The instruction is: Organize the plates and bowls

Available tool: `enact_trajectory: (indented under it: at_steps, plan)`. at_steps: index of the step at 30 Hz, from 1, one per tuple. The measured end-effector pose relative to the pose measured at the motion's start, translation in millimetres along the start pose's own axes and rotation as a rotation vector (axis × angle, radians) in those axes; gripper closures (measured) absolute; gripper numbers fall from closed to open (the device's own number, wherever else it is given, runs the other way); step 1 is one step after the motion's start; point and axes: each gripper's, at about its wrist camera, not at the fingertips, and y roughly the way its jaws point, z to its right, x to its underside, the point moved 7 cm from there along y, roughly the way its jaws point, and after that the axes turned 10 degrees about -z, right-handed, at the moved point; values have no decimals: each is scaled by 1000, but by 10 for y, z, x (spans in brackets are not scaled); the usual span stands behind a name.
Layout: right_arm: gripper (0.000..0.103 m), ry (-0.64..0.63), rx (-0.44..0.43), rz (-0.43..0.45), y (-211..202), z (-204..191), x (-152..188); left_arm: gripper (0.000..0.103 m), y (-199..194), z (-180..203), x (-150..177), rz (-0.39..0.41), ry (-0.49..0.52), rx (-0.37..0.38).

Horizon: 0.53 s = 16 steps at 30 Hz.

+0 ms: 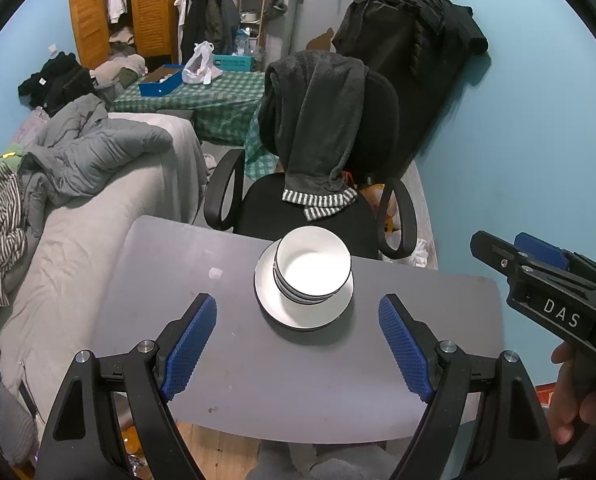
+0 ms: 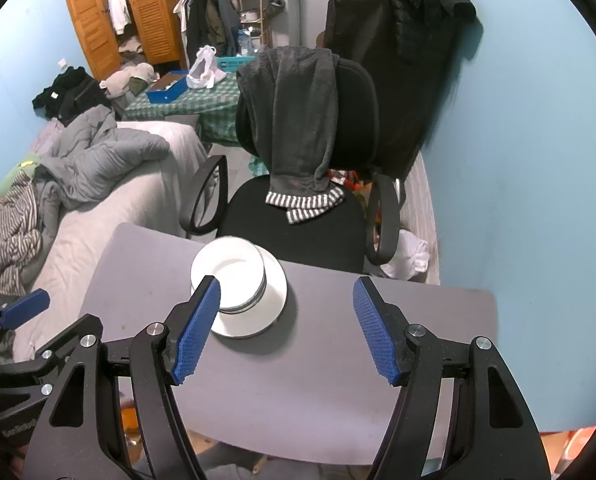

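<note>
Blue-padded fingers [image 1: 190, 344] of the left gripper [image 1: 298, 344] stand wide apart over the near part of the grey table [image 1: 234, 384], holding nothing. From the right wrist view, the right gripper [image 2: 286, 328] is just as wide apart and empty, its left pad [image 2: 196, 328] overlapping the near-left edge of the dishes in the picture; whether it touches them cannot be told. The left wrist view also catches the right gripper's body [image 1: 553, 288] from the side at the right edge, with part of the hand [image 1: 573, 400] that holds it.

Past the fingertips, toward the far edge of the table, a stack of white bowls [image 1: 313, 270] with dark rims sits on a white plate [image 1: 298, 312]. The bowls are nested upright, and the plate lies flat on the tabletop; the exact count of bowls is hard to tell.

Just behind the table stands a black office chair [image 1: 309, 216] with a dark garment [image 1: 313, 120] draped over its backrest. To the left lies a bed [image 1: 70, 248] piled with grey clothing. Farther back are a green checked cloth [image 1: 202, 100], a blue box [image 1: 160, 82] and a wooden wardrobe [image 1: 110, 8].
</note>
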Motion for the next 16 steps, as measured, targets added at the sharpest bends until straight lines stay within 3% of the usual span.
enact_trajectory:
  at_steps: [16]
  plan:
    - [35, -4, 0, -5, -8, 17, -13, 18, -6, 76, -25, 1, 0, 4]
